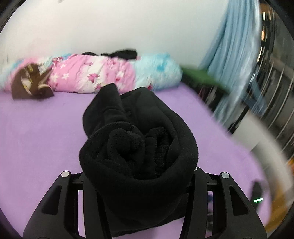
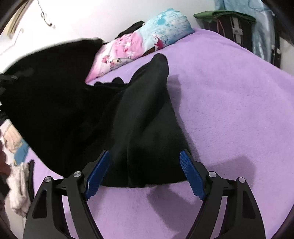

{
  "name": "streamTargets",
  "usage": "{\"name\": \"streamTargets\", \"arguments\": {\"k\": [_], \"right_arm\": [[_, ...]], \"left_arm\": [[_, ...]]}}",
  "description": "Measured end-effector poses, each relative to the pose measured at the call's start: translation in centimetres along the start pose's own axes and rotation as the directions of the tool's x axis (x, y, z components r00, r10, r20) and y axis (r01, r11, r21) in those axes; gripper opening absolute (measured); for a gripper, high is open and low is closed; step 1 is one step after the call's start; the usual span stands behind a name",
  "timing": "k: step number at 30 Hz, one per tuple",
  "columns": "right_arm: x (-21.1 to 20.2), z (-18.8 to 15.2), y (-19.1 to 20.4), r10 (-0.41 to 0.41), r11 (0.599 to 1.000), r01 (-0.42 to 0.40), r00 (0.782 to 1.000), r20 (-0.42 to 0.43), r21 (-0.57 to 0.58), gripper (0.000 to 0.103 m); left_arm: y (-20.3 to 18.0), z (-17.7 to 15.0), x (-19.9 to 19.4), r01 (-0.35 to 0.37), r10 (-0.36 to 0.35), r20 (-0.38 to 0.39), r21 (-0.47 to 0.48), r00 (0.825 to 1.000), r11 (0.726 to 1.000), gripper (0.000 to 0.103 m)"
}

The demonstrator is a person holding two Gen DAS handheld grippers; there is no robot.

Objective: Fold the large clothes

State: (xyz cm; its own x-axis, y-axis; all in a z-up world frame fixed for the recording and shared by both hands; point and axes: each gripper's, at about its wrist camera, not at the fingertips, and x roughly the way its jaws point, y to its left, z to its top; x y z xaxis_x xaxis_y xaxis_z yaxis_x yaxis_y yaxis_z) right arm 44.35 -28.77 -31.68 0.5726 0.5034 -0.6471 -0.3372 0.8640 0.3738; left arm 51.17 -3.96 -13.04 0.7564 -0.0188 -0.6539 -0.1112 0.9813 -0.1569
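Note:
A black fleece garment [image 1: 139, 139] is bunched into a thick roll in my left gripper [image 1: 139, 165]. The gripper is shut on it, and the cloth drapes over both fingers and hides them. The roll hangs above the purple bed cover [image 1: 40, 128]. In the right wrist view, another stretch of the black garment [image 2: 143, 119] lies in long folds on the bed cover [image 2: 229, 110]. My right gripper [image 2: 145, 153] stands open astride its near end. The blue pads [image 2: 191, 174] sit at either side of the cloth without pressing it. A larger blurred black mass [image 2: 46, 92] rises at the left.
A pink and blue flowered quilt roll [image 1: 95, 73] [image 2: 147, 42] lies along the wall at the head of the bed, with a brown patterned item [image 1: 31, 82] beside it. A light blue curtain [image 1: 235, 55] and a green thing [image 2: 224, 15] are past the bed's far corner. Pale cloth [image 2: 18, 193] lies at the left edge.

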Motion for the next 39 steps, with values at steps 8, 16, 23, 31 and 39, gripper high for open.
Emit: {"name": "streamTargets", "arguments": {"k": [8,16,23,31,39], "right_arm": [[-2.5,-0.7,-4.7,0.041,0.99,-0.045,0.999,0.035,0.132,0.08],[-6.4,-2.9,-10.2,-0.016,0.977,0.005,0.999,0.052,0.215,0.081],[-9.3,3.4,-12.9,0.082,0.961,-0.101,0.993,0.083,0.257,0.081],[1.4,18.1,-5.1,0.361,0.933,-0.337,0.879,-0.312,0.128,0.081],[11.3,21.4,2.3,0.299,0.941,-0.337,0.775,-0.556,0.037,0.081]], "left_arm": [[-8.7,-3.4,5.1,-0.124,0.133,-0.042,0.182,0.99,0.975,0.045],[-13.2,-10.0,10.0,-0.186,0.219,-0.069,0.322,0.973,0.928,0.045],[-13.9,-13.0,10.6,-0.267,0.271,0.047,0.402,0.961,0.876,0.045],[-13.7,-13.9,10.6,-0.279,0.268,0.084,0.406,0.96,0.87,0.045],[-13.6,-14.5,10.3,-0.269,0.245,0.111,0.435,0.963,0.859,0.045]]}}
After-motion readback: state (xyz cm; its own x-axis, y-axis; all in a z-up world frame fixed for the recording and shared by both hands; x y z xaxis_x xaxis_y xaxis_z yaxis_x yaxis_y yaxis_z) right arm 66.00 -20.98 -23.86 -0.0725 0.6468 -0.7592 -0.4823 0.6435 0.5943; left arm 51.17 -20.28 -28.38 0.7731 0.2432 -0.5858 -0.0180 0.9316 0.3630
